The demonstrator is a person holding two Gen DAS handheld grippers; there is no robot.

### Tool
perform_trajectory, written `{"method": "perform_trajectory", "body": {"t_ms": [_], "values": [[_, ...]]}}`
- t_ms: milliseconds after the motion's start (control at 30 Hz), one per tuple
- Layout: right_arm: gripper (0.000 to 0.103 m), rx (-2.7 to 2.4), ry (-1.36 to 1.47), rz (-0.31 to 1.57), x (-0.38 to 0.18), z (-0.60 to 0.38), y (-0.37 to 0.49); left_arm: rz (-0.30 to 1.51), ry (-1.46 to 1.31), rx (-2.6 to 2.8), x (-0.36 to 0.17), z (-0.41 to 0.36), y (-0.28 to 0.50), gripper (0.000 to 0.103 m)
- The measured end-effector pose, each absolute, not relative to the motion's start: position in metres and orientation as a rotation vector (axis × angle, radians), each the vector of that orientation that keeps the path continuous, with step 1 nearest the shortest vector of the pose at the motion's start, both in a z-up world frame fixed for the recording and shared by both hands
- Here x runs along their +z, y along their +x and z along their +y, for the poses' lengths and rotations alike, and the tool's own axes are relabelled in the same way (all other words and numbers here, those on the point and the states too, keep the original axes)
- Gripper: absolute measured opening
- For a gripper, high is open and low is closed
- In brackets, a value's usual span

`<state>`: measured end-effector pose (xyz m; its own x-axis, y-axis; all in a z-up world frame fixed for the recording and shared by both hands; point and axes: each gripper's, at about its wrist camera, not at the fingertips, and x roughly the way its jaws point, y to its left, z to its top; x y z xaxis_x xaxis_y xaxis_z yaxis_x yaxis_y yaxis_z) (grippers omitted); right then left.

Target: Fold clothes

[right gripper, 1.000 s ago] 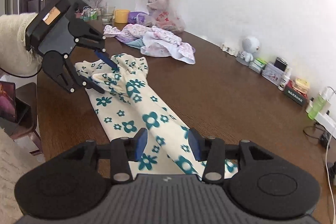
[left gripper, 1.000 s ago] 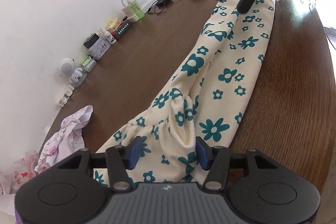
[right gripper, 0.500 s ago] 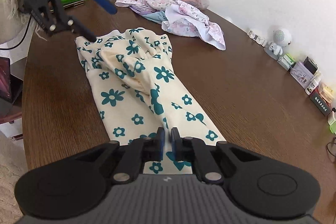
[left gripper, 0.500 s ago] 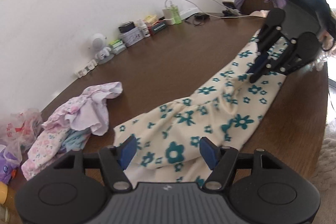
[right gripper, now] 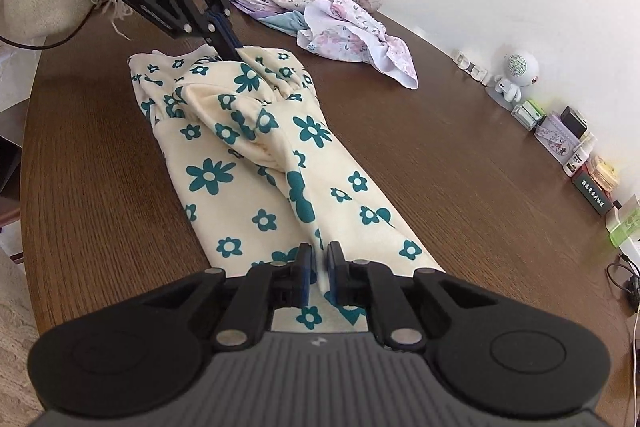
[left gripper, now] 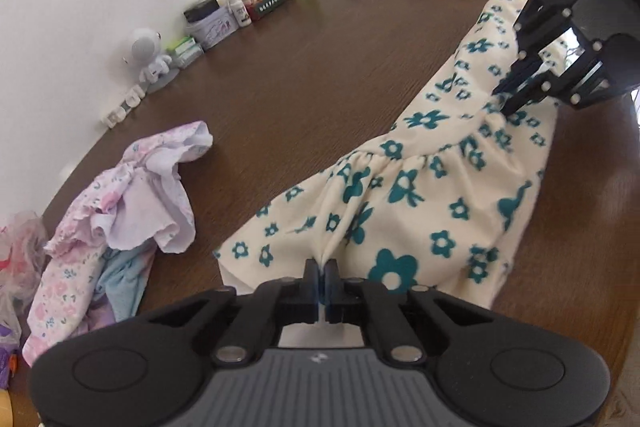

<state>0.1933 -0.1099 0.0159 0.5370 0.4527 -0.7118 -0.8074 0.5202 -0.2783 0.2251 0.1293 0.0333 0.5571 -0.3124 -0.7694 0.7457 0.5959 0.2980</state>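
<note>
A cream garment with teal flowers [right gripper: 256, 163] lies lengthwise on the brown table [right gripper: 460, 155], bunched at its gathered waist. The left gripper [left gripper: 321, 269] has its jaws clamped together on a pinch of cloth at the waist end; the right gripper [right gripper: 319, 259] has its jaws nearly together on a ridge of fabric at the leg end. Each grip takes only a thin fold near the edge, so a pull could let the cloth slip free. The crumpled waist may also carry wrinkles into the fold. A pile of pastel clothes [left gripper: 132, 203] lies near the waist end and could be dragged along. Small bottles and boxes [right gripper: 572, 139] line the wall, well apart.
</note>
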Motion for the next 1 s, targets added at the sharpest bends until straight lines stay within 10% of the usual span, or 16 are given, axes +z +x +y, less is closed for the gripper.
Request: {"method": "perform_trajectory", "body": {"t_ms": [433, 600, 733, 900, 1000], "values": [[0.008, 0.737, -0.675, 0.556, 0.005, -0.111, 0.175, 0.834, 0.427, -0.425, 0.024, 0.169, 0.234, 0.003], [0.008, 0.729, -0.663, 0.547, 0.004, -0.112, 0.173, 0.799, 0.381, -0.456, 0.034, 0.183, 0.241, 0.049], [0.008, 0.726, -0.655, 0.549, 0.004, -0.112, 0.172, 0.768, 0.559, -0.522, 0.033, 0.167, 0.242, 0.051], [0.008, 0.714, -0.64, 0.546, 0.004, -0.112, 0.171, 0.718, 0.664, -0.666, 0.015, 0.15, 0.249, 0.047], [0.008, 0.705, -0.631, 0.542, 0.003, -0.113, 0.17, 0.766, 0.586, -0.715, 0.013, 0.148, 0.256, 0.001]]}}
